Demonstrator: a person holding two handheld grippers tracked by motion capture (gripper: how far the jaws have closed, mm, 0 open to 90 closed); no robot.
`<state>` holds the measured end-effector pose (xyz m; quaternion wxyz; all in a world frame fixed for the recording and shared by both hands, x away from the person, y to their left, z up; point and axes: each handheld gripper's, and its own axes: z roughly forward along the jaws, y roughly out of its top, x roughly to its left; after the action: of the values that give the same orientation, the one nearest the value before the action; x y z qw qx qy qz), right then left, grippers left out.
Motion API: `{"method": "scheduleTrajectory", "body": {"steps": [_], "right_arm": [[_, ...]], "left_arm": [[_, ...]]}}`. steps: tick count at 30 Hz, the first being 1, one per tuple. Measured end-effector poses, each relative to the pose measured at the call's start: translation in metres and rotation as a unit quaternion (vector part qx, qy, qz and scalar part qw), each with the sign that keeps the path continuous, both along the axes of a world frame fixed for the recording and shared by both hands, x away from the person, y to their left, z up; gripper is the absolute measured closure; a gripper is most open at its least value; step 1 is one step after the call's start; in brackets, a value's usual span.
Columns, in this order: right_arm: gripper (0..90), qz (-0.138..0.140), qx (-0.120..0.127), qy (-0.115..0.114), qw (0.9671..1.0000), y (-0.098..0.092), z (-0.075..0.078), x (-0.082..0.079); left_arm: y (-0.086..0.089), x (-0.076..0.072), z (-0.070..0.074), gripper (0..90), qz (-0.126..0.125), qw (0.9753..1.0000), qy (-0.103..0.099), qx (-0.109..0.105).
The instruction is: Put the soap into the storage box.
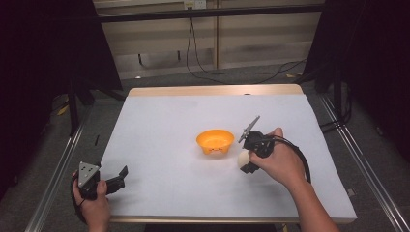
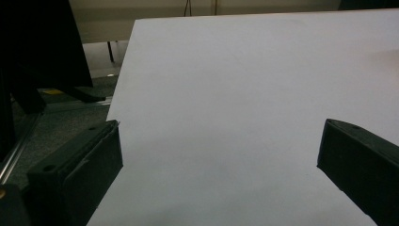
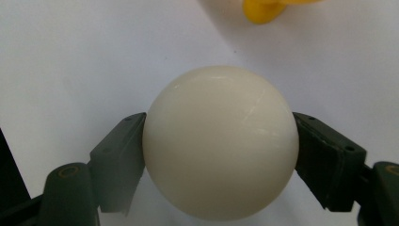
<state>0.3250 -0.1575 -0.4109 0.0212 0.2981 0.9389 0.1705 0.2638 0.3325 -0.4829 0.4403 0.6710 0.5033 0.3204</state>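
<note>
A cream-white ball (image 3: 220,143) sits between the black jaws of my right gripper (image 3: 220,155), which press on both its sides. In the high view this ball (image 1: 243,158) is just right of an orange bowl (image 1: 215,141) near the middle of the white table top (image 1: 159,125), with my right gripper (image 1: 246,162) pointing down and left at it. The bowl's yellow-orange edge (image 3: 263,12) peeks in at the top of the right gripper view. My left gripper (image 1: 121,176) rests at the table's near left corner, jaws wide apart with bare table between them (image 2: 219,160).
Dark frame posts (image 1: 72,96) and a metal rail (image 1: 58,174) run along the table's left side; another rail (image 1: 362,164) lines the right. Cables (image 1: 232,72) lie on the floor beyond the far edge.
</note>
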Motion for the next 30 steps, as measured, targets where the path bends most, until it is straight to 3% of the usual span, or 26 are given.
{"method": "scheduleTrajectory", "body": {"steps": [14,30], "right_arm": [[23.1,0.017,0.0,-0.008,0.9998,0.019,0.025,0.024],[23.1,0.038,0.006,-0.013,0.9992,0.049,0.033,0.049]], "left_arm": [[0.0,0.0,0.0,0.3,0.001,1.0,0.001,-0.002],[0.0,0.0,0.0,0.0,0.002,1.0,0.002,-0.003]]}}
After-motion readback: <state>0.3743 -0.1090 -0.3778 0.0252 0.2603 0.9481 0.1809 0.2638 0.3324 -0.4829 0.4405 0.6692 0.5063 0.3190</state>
